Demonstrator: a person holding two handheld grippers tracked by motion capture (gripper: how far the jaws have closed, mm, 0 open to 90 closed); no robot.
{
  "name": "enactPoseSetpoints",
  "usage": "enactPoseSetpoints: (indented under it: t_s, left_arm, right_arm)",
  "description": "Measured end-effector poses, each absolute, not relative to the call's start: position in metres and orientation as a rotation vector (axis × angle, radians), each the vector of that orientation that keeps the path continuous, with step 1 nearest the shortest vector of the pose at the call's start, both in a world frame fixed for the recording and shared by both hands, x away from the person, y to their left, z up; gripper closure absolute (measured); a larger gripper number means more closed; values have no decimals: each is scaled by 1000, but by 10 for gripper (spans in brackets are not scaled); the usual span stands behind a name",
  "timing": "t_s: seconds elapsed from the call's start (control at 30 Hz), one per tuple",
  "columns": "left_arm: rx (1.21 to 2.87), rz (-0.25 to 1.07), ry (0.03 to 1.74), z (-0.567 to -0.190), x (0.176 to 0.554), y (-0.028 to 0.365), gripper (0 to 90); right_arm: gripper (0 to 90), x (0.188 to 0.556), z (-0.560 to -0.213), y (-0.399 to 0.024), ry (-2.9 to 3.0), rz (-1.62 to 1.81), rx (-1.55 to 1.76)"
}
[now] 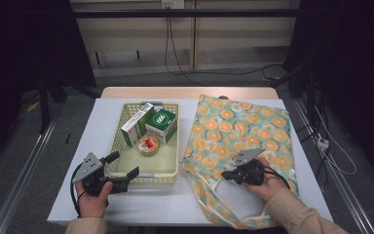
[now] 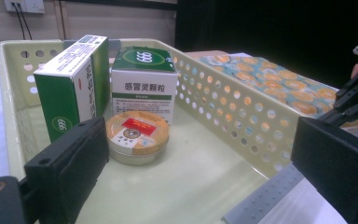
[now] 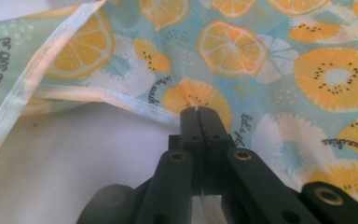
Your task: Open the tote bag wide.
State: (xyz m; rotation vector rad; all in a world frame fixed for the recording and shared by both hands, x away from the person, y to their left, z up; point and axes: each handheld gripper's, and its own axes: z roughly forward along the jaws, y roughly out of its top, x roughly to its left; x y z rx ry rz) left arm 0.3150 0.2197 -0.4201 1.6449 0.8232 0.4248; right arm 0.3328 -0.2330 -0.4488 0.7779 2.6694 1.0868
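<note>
The right gripper is clamped on the bag hem, left gripper jaws wide; thin fabric could easily be lost if tugged.

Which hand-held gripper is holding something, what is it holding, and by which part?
The right hand-held gripper is shut on the fruit-print cloth bag, pinching its edge near the opening. The left hand-held gripper holds nothing.

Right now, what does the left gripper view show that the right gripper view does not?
The left gripper view brings the basket with two green-and-white boxes and a round tin, seen past the left gripper with its fingers open. The right gripper view brings the right gripper, fingers shut on the pale hem of the bag. Both share the orange-print bag.
</note>
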Motion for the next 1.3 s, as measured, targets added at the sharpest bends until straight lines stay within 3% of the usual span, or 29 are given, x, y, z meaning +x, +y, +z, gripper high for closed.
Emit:
enactPoseSetpoints:
  t_s: [0.6,0.93,1.13,1.17,1.23,1.3]
  left_arm:
    - [1639,429,827,-419,317,221,39]
    - [1640,430,829,-420,317,222,39]
    - [1637,428,831,-420,317,222,39]
    - [1638,428,830,-420,317,222,39]
    - [1646,431,826,-419,317,222,39]
    - [1644,432,826,-419,316,222,39]
  right_arm:
    - [900,407,-437,-221,2513,1102,955]
    - [900,429,-444,-204,2498,1118,1050]
    - [900,421,-450,-196,2562,1116,1028]
    - [888,420,-451,-195,2559,1128,1026]
    - [721,417,-450,-194,2550,1126,1041]
    - [628,412,-446,-194,2547,1132,1058]
